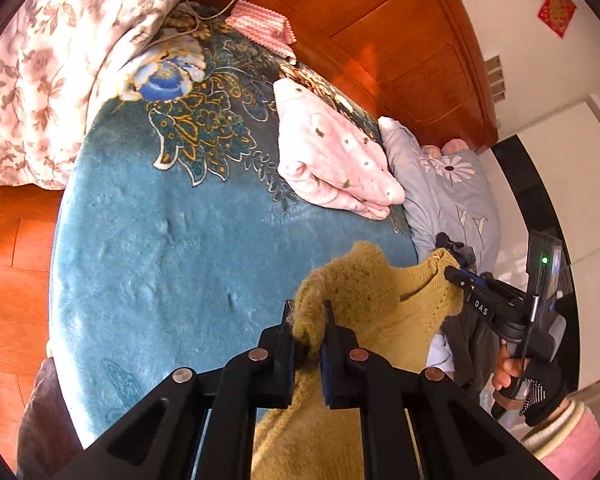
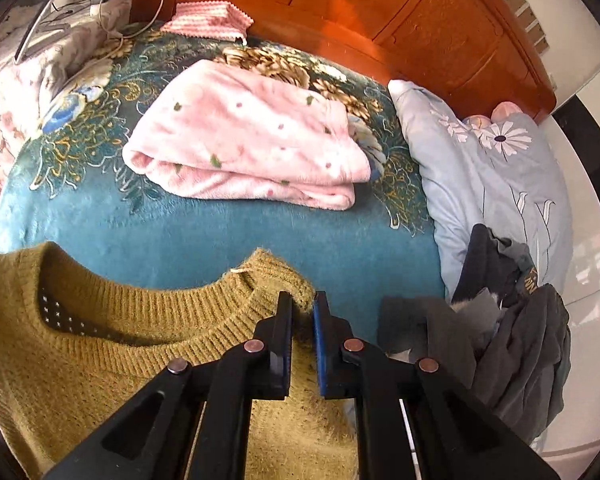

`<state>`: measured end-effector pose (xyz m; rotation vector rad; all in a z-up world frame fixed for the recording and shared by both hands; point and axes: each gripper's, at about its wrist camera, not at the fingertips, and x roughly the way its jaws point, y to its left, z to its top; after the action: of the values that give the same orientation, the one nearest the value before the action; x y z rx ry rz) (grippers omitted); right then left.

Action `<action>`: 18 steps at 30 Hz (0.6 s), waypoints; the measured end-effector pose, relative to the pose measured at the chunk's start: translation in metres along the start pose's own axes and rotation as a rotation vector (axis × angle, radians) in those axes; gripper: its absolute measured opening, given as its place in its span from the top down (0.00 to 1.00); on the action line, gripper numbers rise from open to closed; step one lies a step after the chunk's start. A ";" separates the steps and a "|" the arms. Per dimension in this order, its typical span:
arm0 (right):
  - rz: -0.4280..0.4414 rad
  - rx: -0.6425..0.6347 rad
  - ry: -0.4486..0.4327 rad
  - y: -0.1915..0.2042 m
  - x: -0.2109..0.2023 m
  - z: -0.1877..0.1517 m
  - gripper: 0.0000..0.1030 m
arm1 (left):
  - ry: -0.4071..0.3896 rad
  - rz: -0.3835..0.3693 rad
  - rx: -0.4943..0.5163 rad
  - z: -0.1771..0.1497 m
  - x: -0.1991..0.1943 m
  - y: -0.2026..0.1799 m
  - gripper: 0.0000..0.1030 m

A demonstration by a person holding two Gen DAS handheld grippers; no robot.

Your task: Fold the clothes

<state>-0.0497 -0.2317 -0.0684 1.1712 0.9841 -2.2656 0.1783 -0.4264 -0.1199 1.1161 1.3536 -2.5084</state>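
Note:
A mustard-yellow knit sweater (image 1: 384, 312) hangs over the near edge of a teal floral blanket (image 1: 172, 240). My left gripper (image 1: 309, 307) is shut on its left shoulder. My right gripper (image 2: 303, 298) is shut on its right shoulder beside the ribbed collar (image 2: 148, 312). The right gripper also shows in the left wrist view (image 1: 454, 276), gripping the far side of the sweater (image 2: 60, 376). A folded pink fleece garment (image 2: 244, 140) lies further back on the blanket (image 2: 204, 232); it also shows in the left wrist view (image 1: 332, 152).
A pile of dark grey clothes (image 2: 516, 320) lies at the right on a light-blue daisy quilt (image 2: 492, 168). A pink striped cloth (image 2: 212, 20), cables and a floral pillow (image 1: 32, 92) sit near the wooden headboard (image 2: 380, 20). Wooden floor (image 1: 4, 280) lies left.

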 end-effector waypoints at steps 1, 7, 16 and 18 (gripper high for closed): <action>0.004 0.015 -0.006 -0.005 -0.006 -0.008 0.91 | 0.009 -0.004 0.030 -0.009 -0.005 -0.009 0.90; 0.024 0.118 -0.054 -0.046 -0.049 -0.078 0.91 | 0.075 -0.022 0.252 -0.075 -0.042 -0.074 0.90; 0.051 0.339 -0.057 -0.088 -0.109 -0.247 0.90 | 0.336 -0.026 0.520 -0.198 -0.053 -0.144 0.90; 0.071 0.394 -0.046 -0.091 -0.115 -0.281 0.90 | 0.380 -0.010 0.576 -0.219 -0.054 -0.152 0.90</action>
<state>0.1100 0.0415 -0.0496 1.2754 0.4799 -2.4857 0.2818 -0.1828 -0.0558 1.7592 0.6758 -2.8844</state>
